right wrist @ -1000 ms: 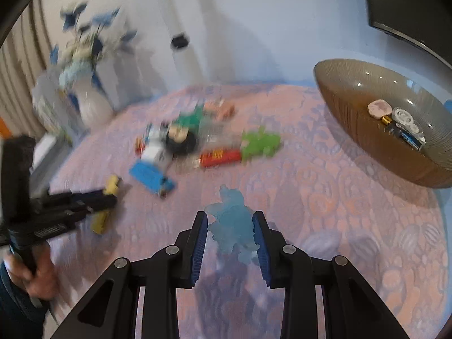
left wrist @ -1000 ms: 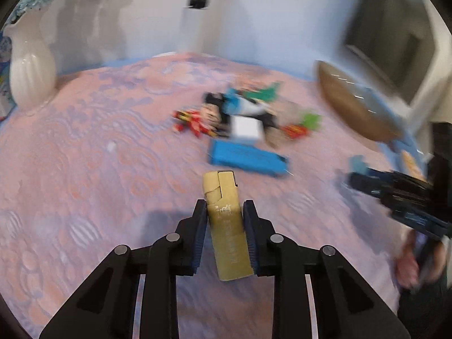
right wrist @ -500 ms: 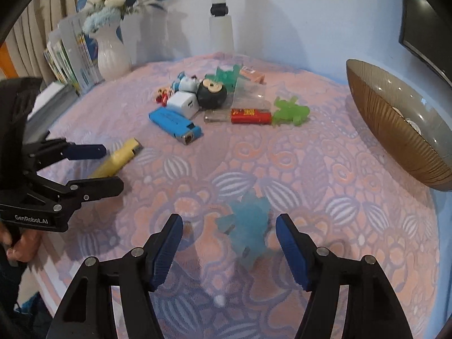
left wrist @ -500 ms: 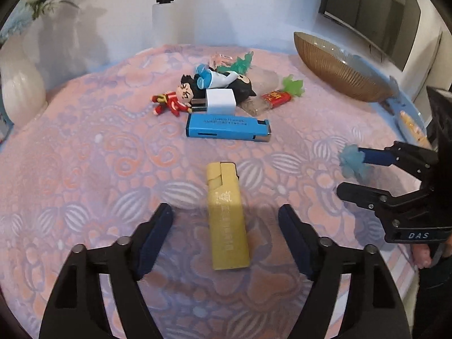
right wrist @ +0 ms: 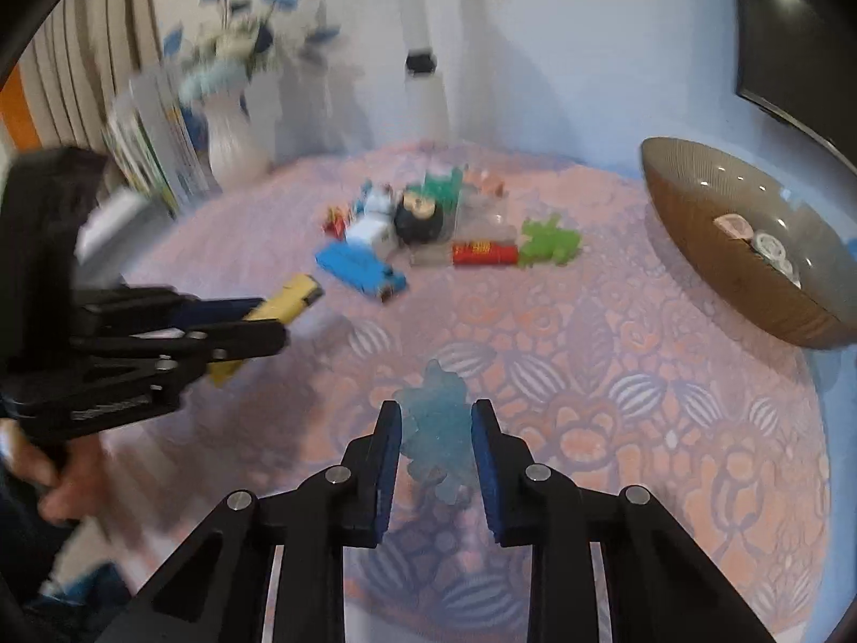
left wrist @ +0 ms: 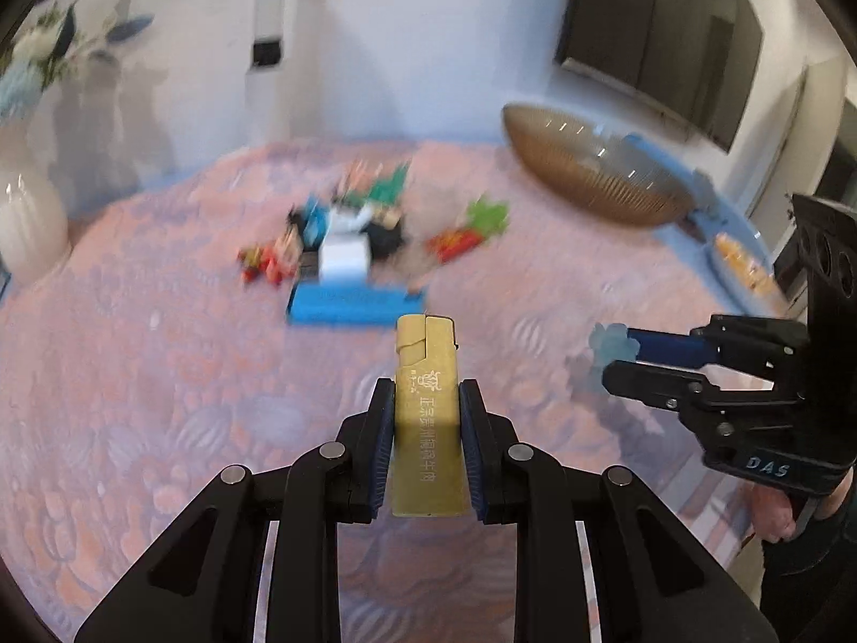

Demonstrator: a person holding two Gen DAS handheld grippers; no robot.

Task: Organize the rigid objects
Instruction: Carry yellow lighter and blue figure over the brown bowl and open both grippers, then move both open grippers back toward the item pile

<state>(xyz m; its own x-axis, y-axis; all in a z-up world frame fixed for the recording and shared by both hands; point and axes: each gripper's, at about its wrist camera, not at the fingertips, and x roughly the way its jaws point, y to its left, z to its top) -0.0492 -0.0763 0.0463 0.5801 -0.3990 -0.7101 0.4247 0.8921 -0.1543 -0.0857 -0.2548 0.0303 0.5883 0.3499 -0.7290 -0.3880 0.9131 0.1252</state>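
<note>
Right then, the biggest thing was the pink flowery cloth (left wrist: 160, 402) that covered the whole table. At the far right side sat the brown bowl (right wrist: 712, 246), tipped up a bit, with a few small round things inside it. A white vase (right wrist: 230, 139) with blue flowers stood at the far left by the wall, next to some upright books (right wrist: 155, 144).

Both views were blurry.

The left gripper (left wrist: 427, 445) was closed tight on the yellow lighter (left wrist: 427, 418). Its blue pads pressed on both long sides, and the lighter's top end poked out past the fingertips. The lighter was up off the cloth, in the near middle of the table. A hand (right wrist: 59, 482) held this gripper at the left edge of the right view.

The right gripper (right wrist: 436, 450) was closed on the pale blue toy (right wrist: 439, 428). This see-through toy sat between the two pads, and its top and bottom stuck out past them. It was over the near part of the cloth, well apart from the bowl.

Farther back in the middle lay a pile of little things. The blue lighter (right wrist: 359, 265) was the nearest one. Behind it were a white block (right wrist: 369, 230), a black round toy (right wrist: 418, 217), a red lighter (right wrist: 485, 254) and a green toy (right wrist: 549, 241) just beside it.
</note>
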